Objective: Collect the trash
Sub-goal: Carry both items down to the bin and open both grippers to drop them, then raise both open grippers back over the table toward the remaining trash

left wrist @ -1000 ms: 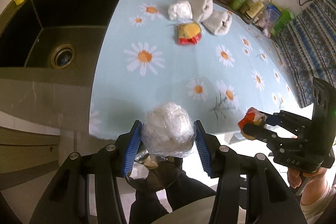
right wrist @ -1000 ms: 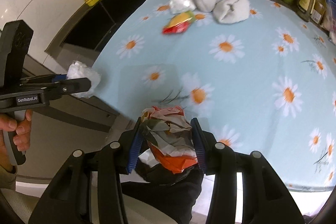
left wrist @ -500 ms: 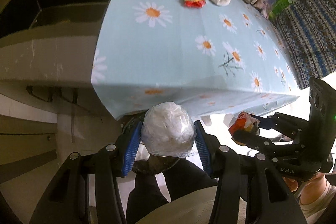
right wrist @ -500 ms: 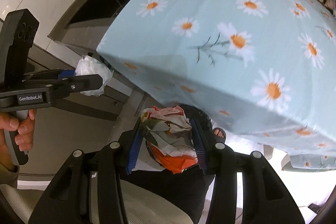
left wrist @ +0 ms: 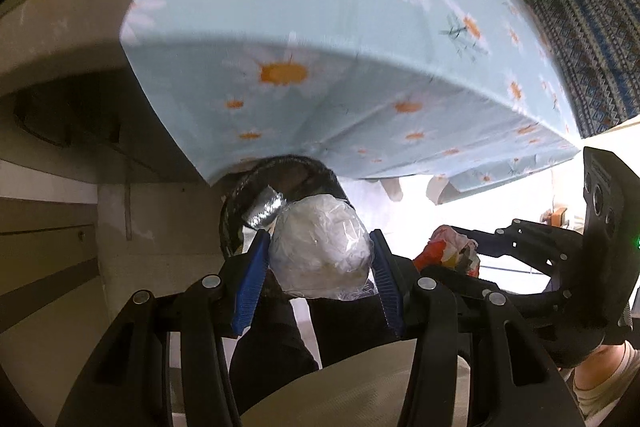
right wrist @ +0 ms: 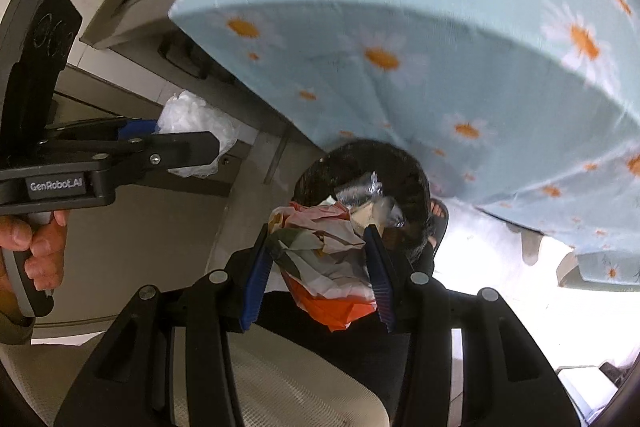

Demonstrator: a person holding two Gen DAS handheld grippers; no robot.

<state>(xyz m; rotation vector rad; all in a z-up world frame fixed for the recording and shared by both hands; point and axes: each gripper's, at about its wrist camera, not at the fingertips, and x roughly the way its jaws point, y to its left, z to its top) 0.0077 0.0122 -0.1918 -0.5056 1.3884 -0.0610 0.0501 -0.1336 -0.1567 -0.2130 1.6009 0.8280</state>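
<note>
Trash in both grips. Left hand-held gripper is clamped on white plastic wad; right hand-held gripper is clamped on crumpled orange wrapper. Both hang over black bin under the desk edge. Judgement: centre each load above the bin mouth before opening. Versus a second ago: views have dropped from desk top to the bin; more trash remains far on the desk.
</note>
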